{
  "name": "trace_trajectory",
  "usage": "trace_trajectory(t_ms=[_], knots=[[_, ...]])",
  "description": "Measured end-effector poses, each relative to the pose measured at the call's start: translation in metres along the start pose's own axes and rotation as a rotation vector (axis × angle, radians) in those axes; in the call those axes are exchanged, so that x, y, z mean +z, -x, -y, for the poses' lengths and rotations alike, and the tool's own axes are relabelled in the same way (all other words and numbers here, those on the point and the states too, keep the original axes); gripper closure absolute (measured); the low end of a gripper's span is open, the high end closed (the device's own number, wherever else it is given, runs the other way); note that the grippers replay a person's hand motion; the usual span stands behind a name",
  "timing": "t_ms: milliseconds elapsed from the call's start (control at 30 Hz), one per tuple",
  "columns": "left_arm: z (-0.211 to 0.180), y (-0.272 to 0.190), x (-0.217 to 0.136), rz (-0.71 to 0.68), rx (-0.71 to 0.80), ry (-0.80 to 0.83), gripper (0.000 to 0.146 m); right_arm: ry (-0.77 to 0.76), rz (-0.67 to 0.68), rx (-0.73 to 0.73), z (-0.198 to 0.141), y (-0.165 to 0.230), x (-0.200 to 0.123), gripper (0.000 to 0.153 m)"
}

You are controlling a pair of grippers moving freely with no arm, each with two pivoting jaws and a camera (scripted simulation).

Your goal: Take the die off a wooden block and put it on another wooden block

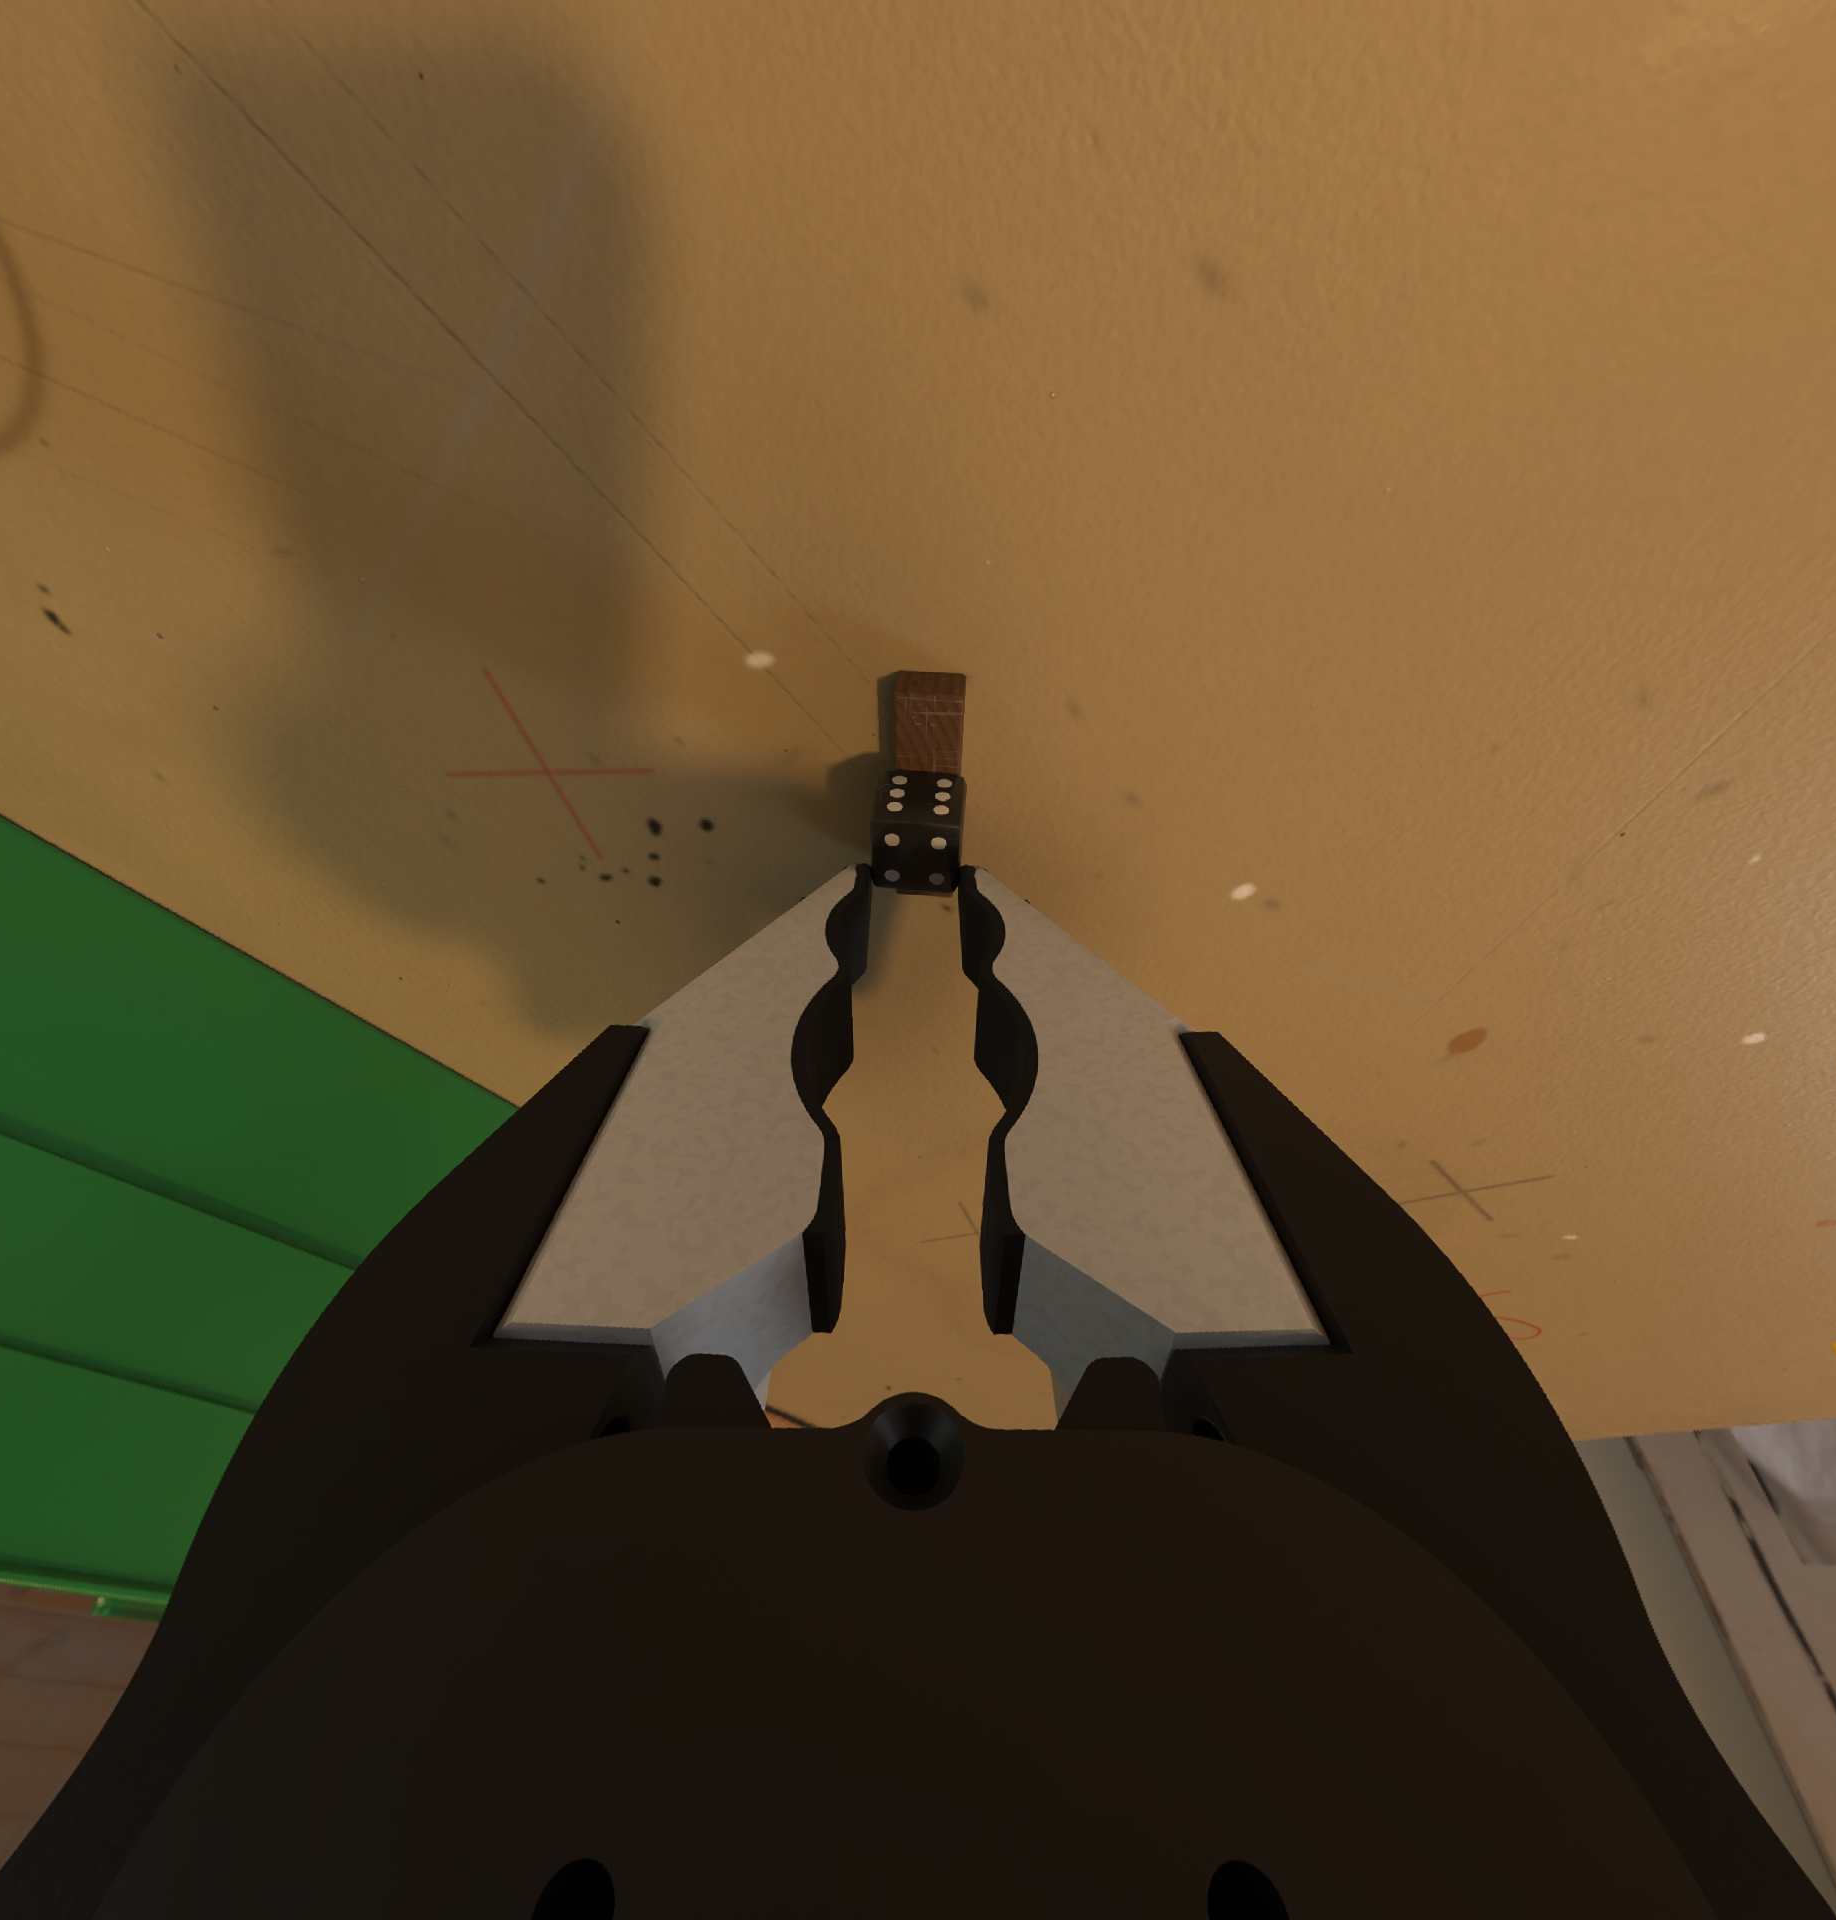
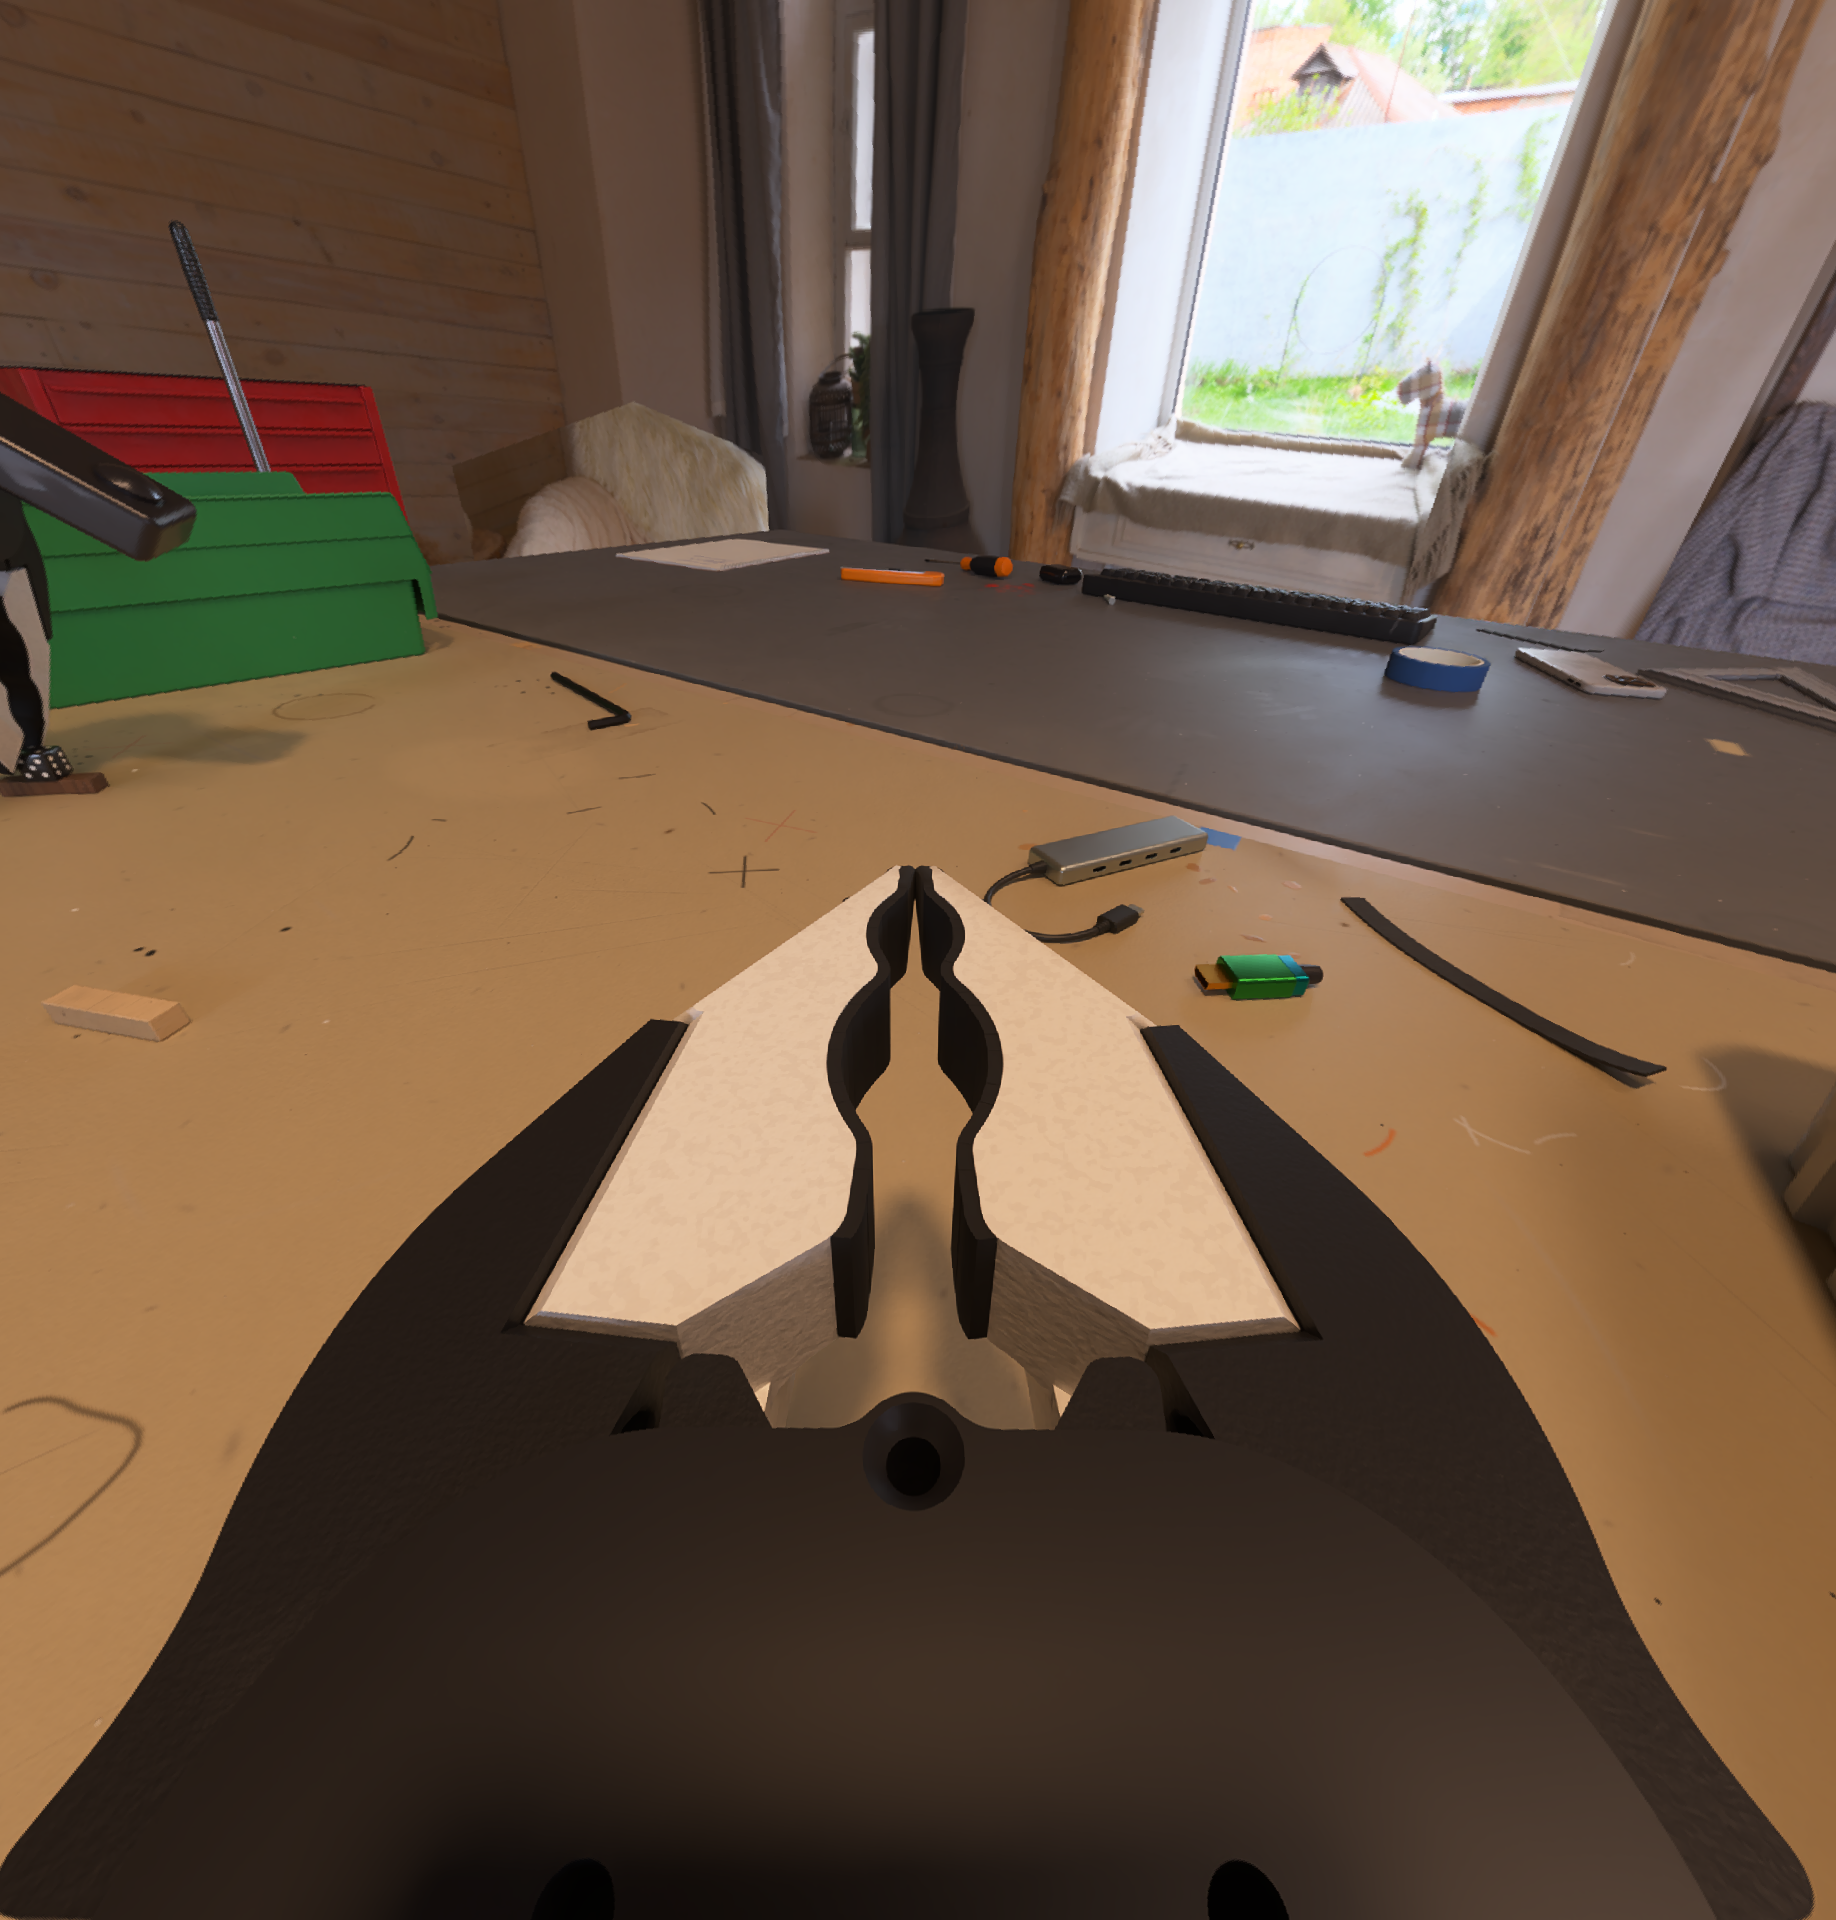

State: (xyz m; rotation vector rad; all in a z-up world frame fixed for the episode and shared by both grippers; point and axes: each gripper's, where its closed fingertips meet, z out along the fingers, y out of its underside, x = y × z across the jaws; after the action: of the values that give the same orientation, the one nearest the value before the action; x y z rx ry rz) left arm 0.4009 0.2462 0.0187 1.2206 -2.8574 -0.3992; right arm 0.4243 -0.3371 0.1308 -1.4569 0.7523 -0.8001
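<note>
A black die [image 1: 916, 831] with white pips sits on the near end of a dark brown wooden block [image 1: 929, 717] on the tan table. My left gripper [image 1: 914, 881] has its two fingertips pressed against the die's lower sides, shut on it. In the right wrist view the left gripper [image 2: 15, 758] shows at the far left, pointing down with the die [image 2: 43, 764] at its tips, on the dark block [image 2: 54, 784]. A pale wooden block [image 2: 114, 1011] lies flat nearer, at the left. My right gripper [image 2: 914, 875] is shut and empty, low over the table.
A green toolbox [image 2: 228, 582] and a red box [image 2: 218, 416] stand behind the left gripper. A hex key [image 2: 592, 701], USB hub [image 2: 1116, 850], green USB stick [image 2: 1262, 977] and black strip [image 2: 1496, 997] lie about. A dark mat [image 2: 1101, 707] lies behind.
</note>
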Motion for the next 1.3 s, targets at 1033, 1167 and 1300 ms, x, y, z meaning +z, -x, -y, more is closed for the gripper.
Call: trace_trajectory(t_ms=[1033,1167,1300], knots=[[0.018,-0.160,-0.226,-1.009,0.531,-1.290,0.130,0.019,0.032,0.001,-0.003,0.007,0.001,0.153],[0.020,-0.166,-0.228,-1.040,0.554,-1.321,0.130,0.023,0.037,0.002,-0.004,0.008,0.001,0.153],[0.025,-0.170,-0.226,-1.051,0.565,-1.322,0.130,0.026,0.039,0.003,-0.004,0.008,0.001,0.153]])
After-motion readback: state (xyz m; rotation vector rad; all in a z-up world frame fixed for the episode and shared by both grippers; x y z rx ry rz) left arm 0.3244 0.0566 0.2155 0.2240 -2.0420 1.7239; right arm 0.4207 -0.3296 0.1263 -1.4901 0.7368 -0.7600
